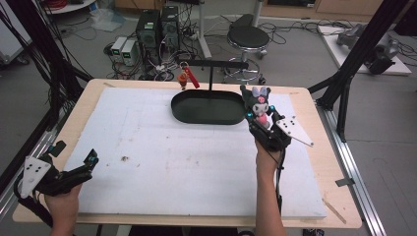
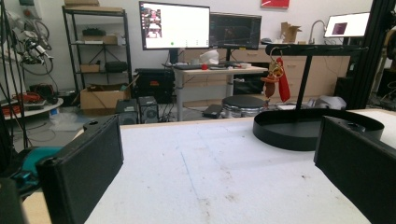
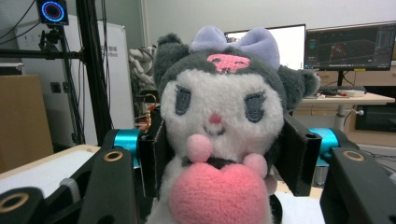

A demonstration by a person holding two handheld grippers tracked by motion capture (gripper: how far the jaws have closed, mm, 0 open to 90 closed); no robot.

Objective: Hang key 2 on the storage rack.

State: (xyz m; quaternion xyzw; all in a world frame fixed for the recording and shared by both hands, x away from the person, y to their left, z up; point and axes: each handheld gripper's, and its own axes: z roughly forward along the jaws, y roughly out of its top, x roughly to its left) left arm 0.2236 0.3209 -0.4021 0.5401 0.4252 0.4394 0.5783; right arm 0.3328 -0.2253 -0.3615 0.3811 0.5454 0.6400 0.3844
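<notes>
A plush toy (image 1: 260,105) with a dark hood, a lilac bow and a pink heart is held upright off the table at the right of the black oval tray (image 1: 183,114). My right gripper (image 1: 259,120) is shut on the plush toy (image 3: 219,135), its black jaws pressing both sides of the head. My left gripper (image 1: 87,164) rests low at the table's front left, and its jaws stand wide apart with nothing between them (image 2: 219,163). A black stand (image 1: 211,64) rises behind the tray, and a red keychain charm (image 1: 187,78) hangs from its bar.
A white foam sheet (image 1: 162,152) covers the wooden table. Black frame posts (image 1: 359,54) stand at the right edge. Beyond the far edge are a stool (image 1: 248,39), computer boxes (image 1: 157,29) and cables. Desks with monitors (image 2: 175,25) stand farther back.
</notes>
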